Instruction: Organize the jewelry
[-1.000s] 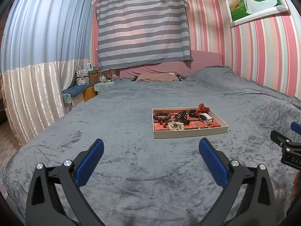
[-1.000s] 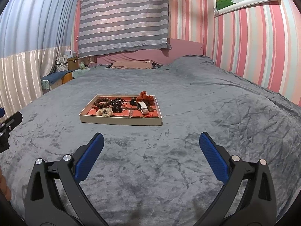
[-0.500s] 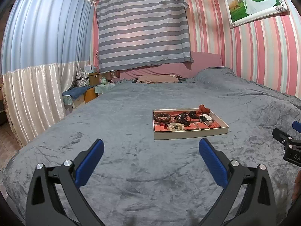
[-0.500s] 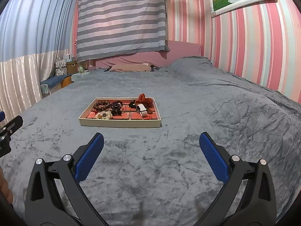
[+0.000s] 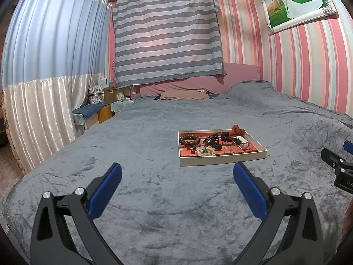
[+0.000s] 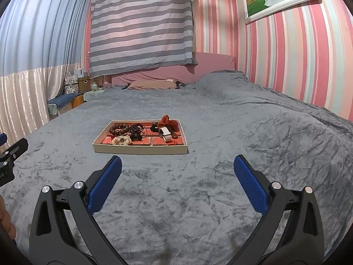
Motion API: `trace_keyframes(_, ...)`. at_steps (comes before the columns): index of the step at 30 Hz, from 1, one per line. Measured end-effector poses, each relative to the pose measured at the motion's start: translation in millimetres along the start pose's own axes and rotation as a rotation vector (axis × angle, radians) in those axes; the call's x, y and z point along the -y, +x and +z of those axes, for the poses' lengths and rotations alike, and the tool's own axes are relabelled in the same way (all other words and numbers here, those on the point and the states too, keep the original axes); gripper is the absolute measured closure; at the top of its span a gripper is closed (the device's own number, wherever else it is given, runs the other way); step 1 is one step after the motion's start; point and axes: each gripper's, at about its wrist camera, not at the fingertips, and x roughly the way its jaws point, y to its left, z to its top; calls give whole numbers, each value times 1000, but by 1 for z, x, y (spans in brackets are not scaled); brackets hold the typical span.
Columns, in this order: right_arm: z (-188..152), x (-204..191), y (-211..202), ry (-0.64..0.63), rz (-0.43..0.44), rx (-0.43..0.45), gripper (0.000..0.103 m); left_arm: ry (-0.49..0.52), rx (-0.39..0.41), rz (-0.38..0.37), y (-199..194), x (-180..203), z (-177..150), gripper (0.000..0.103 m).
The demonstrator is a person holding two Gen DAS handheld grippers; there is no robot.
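A shallow jewelry tray lay on the grey bedspread, holding a brown bead bracelet, tangled dark cords and a white watch. The left tongs and right tongs hovered short of it, both spread wide and empty. Risk: tangled cords could drag neighbouring pieces out; the soft bed could let the tray tip.

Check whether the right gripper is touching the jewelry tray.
Apart. The right wrist view shows the right gripper open and empty, with a strip of bare grey blanket between its blue fingertips and the tray's near wall.
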Motion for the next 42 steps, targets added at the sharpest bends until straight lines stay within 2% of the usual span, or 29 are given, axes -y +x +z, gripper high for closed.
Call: trace_keyframes(42, 0, 0, -2, 1, -1, 4, 4, 2, 12, -1, -3, -1, 2, 4)
